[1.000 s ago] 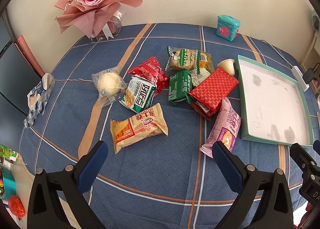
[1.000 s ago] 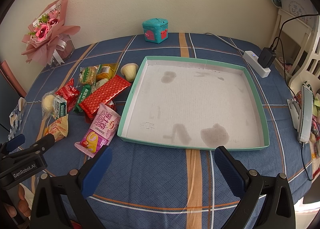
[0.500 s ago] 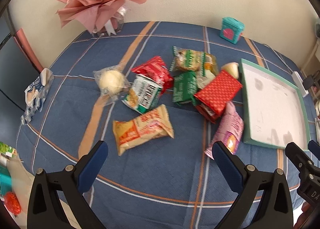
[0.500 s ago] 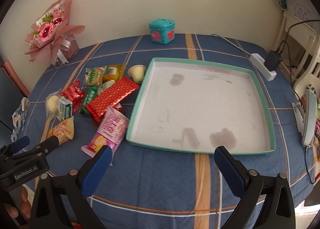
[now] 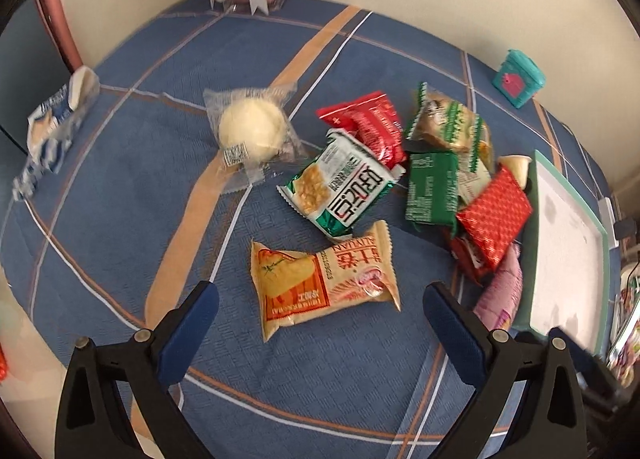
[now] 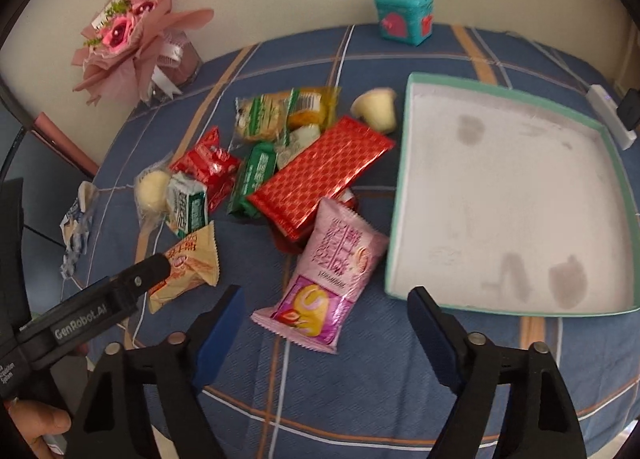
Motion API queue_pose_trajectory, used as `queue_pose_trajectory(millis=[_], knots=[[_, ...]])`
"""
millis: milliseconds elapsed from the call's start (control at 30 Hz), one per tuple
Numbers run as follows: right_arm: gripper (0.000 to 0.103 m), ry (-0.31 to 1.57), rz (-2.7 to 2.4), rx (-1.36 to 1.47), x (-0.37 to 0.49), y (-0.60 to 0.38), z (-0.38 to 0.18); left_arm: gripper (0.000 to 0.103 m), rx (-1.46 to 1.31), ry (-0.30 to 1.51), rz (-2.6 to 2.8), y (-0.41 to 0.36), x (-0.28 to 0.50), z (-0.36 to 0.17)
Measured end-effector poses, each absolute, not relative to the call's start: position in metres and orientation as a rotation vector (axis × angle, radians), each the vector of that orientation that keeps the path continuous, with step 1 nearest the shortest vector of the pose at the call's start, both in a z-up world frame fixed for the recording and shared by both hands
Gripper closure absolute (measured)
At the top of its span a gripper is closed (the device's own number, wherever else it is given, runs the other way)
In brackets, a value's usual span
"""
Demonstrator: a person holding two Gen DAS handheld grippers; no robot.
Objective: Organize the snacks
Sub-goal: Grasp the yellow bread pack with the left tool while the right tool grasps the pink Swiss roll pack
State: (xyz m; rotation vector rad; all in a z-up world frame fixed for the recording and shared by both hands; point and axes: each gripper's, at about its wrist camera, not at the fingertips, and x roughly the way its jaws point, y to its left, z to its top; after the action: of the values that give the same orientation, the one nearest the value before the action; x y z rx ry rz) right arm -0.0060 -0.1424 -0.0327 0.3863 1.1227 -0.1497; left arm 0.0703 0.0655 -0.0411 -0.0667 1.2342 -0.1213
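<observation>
Several snack packs lie in a heap on the blue checked tablecloth. An orange pack (image 5: pixel 324 283) lies just ahead of my open, empty left gripper (image 5: pixel 320 333). A pink pack (image 6: pixel 330 279) lies just ahead of my open, empty right gripper (image 6: pixel 324 329). Behind them are a red patterned bar (image 6: pixel 320 175), a green-white pack (image 5: pixel 344 187), a dark green pack (image 5: pixel 432 187), a red pack (image 5: pixel 372 123) and a round bun in clear wrap (image 5: pixel 250 131). The white tray with a teal rim (image 6: pixel 396 219) sits to the right, with nothing in it.
A pink flower bouquet (image 6: pixel 136 39) and a teal box (image 6: pixel 404 17) stand at the back by the wall. A crumpled blue-white wrapper (image 5: pixel 56 123) lies at the table's left edge. A white power strip (image 6: pixel 610 119) lies beyond the tray. My left gripper (image 6: pixel 120 295) shows in the right wrist view.
Both grippers have moved forward and lower toward the snack heap. The left one has closed in on the orange pack, the right one has swung left from the tray to the pink pack.
</observation>
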Motion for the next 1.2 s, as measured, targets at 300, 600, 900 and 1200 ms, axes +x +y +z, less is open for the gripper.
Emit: queue_pose_trajectory(millis=[300,600,900,1200], knots=[[0.039,1.231,-0.162,0.429,0.01,-0.137,-0.065,0.006,-0.102,1.306,-0.116,0.065,0.086,-0.068],[0.056,1.276,-0.188,0.494,0.015,-0.147,-0.083,0.016,-0.128,1.343,-0.128,0.063,0.09,-0.086],[0.062,1.257,-0.178,0.513,0.017,-0.152,-0.072,0.025,-0.155,1.32,-0.122,0.068,0.074,-0.079],[0.063,1.178,-0.137,0.538,0.009,-0.155,-0.039,0.025,-0.212,1.255,-0.148,0.085,0.053,-0.044]])
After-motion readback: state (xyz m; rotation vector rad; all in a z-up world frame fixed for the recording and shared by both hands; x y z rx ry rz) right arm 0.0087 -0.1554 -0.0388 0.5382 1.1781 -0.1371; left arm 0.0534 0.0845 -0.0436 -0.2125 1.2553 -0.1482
